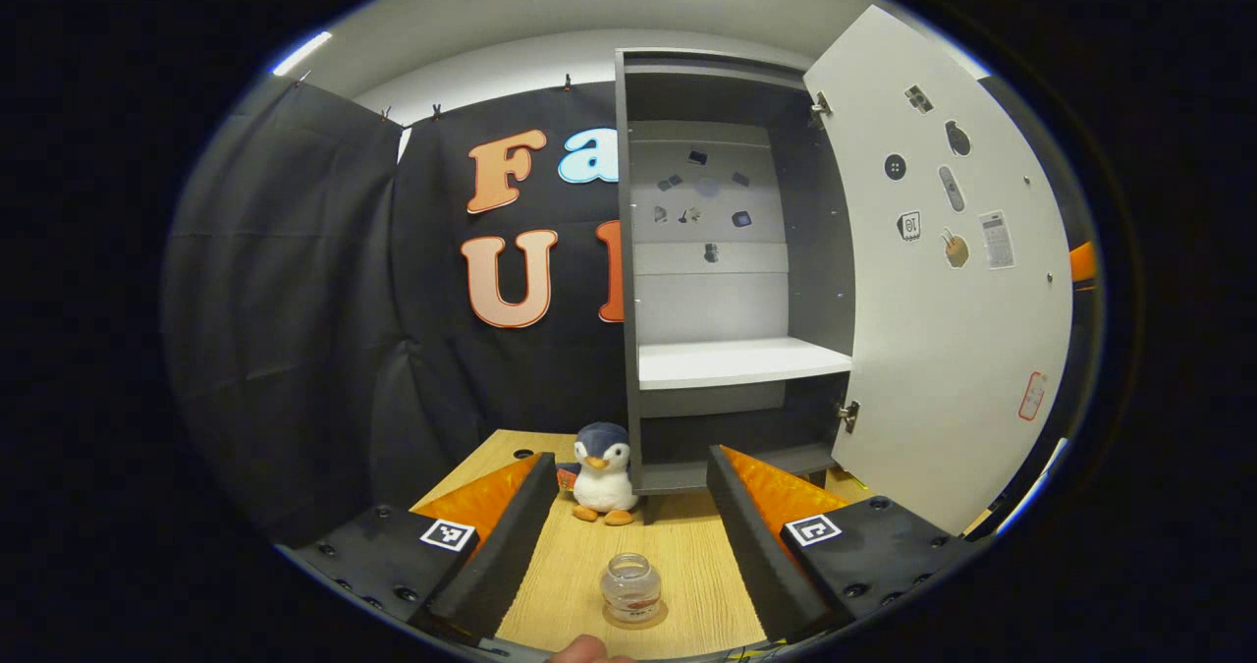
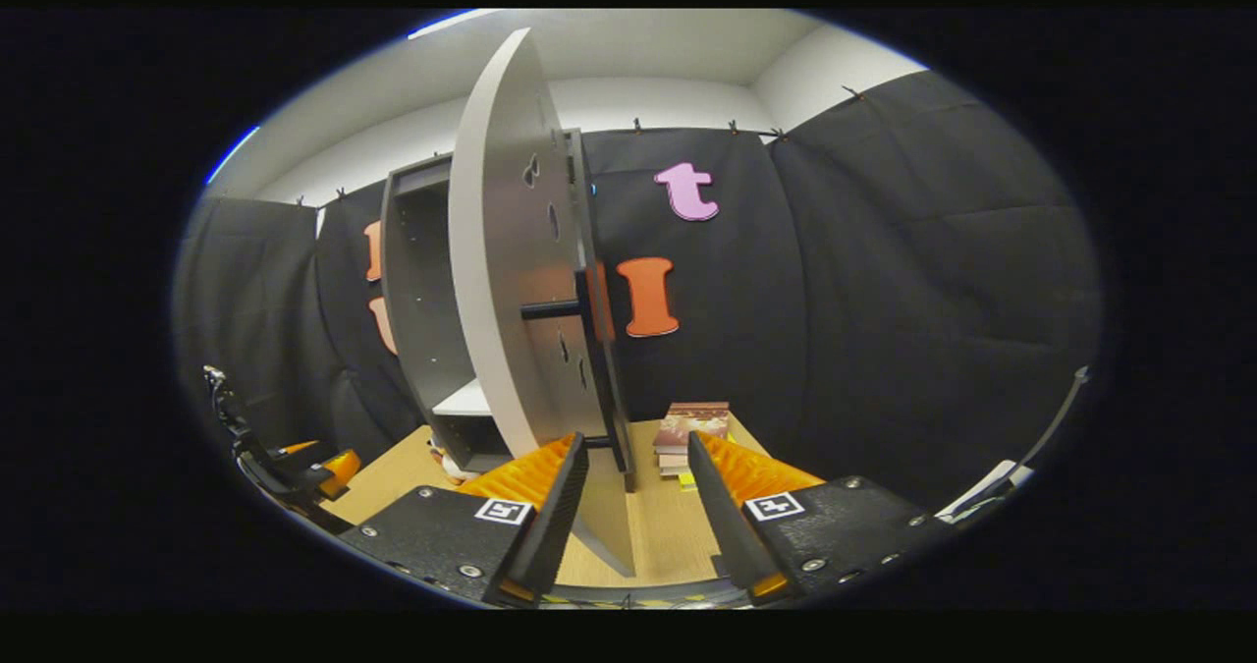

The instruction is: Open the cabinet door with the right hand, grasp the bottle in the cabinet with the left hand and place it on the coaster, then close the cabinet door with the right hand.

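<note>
- The wooden table (image 1: 687,555) stands in a booth of black cloth, with the grey cabinet (image 1: 727,280) at its back.
- Left of the cabinet's foot sits a plush penguin (image 1: 602,486).
- Your left tongs (image 1: 628,535) are spread wide and empty; the bottle (image 1: 630,587) stands between them on the coaster (image 1: 633,620), clear of both fingers.
- The cabinet door (image 2: 511,280) hangs open, and your right tongs (image 2: 628,486) gape around its lower edge without pressing it.
- What remains looks like closing: push flat against the door, swinging it steadily so nothing rocks.
- Books (image 2: 687,432) lie beyond.
</note>
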### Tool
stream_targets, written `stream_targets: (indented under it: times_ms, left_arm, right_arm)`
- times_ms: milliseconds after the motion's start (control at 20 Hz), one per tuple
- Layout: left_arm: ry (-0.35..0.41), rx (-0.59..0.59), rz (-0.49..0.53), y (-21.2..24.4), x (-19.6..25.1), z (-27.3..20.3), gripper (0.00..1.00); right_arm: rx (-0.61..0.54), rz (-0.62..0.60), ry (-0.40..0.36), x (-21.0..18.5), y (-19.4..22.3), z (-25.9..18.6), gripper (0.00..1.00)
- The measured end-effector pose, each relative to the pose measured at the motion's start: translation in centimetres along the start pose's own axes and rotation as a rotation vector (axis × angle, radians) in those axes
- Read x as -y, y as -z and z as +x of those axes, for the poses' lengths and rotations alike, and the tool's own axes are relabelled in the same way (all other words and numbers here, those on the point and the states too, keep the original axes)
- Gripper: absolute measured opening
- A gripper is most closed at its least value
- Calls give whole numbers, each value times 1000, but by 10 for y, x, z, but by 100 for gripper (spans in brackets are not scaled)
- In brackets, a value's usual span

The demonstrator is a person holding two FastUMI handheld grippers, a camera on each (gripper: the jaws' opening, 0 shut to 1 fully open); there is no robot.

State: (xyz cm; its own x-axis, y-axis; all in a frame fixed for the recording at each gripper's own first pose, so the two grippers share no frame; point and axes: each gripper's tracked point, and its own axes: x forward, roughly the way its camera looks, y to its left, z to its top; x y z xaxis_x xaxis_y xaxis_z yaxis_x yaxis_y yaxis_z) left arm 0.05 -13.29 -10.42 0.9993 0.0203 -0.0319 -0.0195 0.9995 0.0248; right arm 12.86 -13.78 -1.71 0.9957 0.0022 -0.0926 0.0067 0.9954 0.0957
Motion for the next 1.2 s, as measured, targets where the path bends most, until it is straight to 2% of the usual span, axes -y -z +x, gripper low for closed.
stream_targets:
  times_ms: [350,900,1200]
  left_arm:
    - [-21,-24,0,10,-9,5,99]
    - [-62,-17,-14,12,-30,7,99]
    - [-98,-22,-33,15,-49,16,100]
  right_arm:
    - [13,3,-33,-18,0,0,64]
    - [-3,21,-231,-89,6,2,65]
    - [-7,5,-268,-109,9,12,66]
